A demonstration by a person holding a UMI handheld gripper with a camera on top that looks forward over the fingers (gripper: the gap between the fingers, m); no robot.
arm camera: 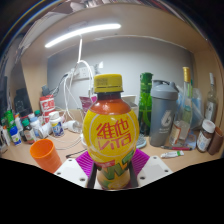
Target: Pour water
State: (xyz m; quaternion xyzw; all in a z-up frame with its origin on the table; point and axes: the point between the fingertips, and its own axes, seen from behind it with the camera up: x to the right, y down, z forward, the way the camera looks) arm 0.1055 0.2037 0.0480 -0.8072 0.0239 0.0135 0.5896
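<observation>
Cluttered desk [70, 140] behind; jaws clamped on upright yellow-capped bottle [111, 130] (orange cup [45, 154] nearby).

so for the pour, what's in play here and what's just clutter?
In play:
- yellow-capped drink bottle, held in the tool, both fingers pressed on it
- orange cup, the likely pour target

Clutter:
- green glass bottle
- grey shaker bottle
- clear glass bottle
- small jars and bottles
</observation>
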